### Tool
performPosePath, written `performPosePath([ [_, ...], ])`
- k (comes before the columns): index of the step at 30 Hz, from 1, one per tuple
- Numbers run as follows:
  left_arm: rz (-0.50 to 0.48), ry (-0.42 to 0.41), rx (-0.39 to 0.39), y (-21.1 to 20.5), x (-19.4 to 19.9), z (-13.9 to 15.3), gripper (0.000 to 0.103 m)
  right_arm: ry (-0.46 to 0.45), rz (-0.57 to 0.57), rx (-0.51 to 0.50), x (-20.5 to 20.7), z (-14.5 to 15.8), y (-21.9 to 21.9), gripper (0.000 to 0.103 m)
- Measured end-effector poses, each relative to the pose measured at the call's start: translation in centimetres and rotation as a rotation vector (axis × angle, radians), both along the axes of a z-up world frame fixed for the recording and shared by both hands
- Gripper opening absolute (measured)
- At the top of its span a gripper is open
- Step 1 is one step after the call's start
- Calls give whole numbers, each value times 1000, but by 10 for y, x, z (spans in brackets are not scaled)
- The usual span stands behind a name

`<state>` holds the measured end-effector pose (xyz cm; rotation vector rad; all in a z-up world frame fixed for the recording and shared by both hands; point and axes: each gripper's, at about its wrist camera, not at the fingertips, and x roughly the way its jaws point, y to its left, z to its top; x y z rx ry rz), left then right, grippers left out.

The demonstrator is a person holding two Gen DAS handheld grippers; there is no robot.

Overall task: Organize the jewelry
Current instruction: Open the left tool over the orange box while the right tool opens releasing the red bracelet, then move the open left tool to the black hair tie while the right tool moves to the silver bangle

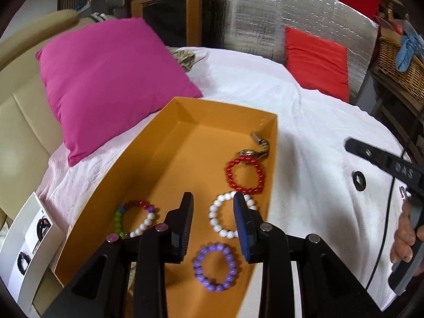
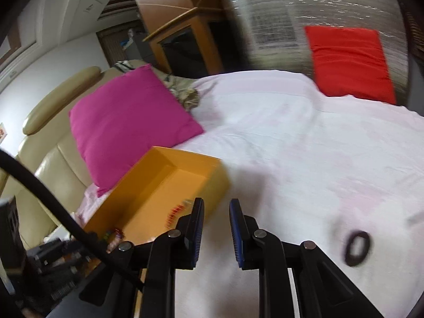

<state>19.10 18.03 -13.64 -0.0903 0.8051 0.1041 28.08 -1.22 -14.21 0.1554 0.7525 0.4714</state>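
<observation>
An orange box [image 1: 169, 122] lies on the white bed sheet. It holds a red bead bracelet [image 1: 245, 175], a white bead bracelet [image 1: 230, 215], a purple bead bracelet [image 1: 214, 267], a multicolour bead bracelet [image 1: 135, 220] and a metal piece [image 1: 258, 145]. My left gripper [image 1: 213, 206] is open and empty above the box, over the white bracelet. My right gripper [image 2: 216, 212] is open and empty above the sheet, beside the box [image 2: 161, 182]. A black ring-shaped piece [image 2: 356, 247] lies on the sheet to its right; it also shows in the left wrist view [image 1: 359, 181].
A magenta pillow [image 1: 106, 79] lies behind the box, a red pillow [image 1: 316, 62] at the far side. A white printed card [image 1: 29, 241] sits left of the box. A beige headboard [image 2: 39, 137] is at left. A wicker basket [image 1: 397, 61] stands at right.
</observation>
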Motion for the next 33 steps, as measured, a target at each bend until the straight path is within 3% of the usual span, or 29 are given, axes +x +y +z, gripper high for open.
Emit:
performPosePath([
  [19,-124,17,61,-89,29,-5,32,64,-224,-38,-47,-15,-163,23],
  [27,-173,50,87,-128,43,-16,35,162,-366,47,-54,-51,-228,23],
  [33,-218,76,98,-158,56,-26,42,177,-423,117,-53,-52,-261,23],
])
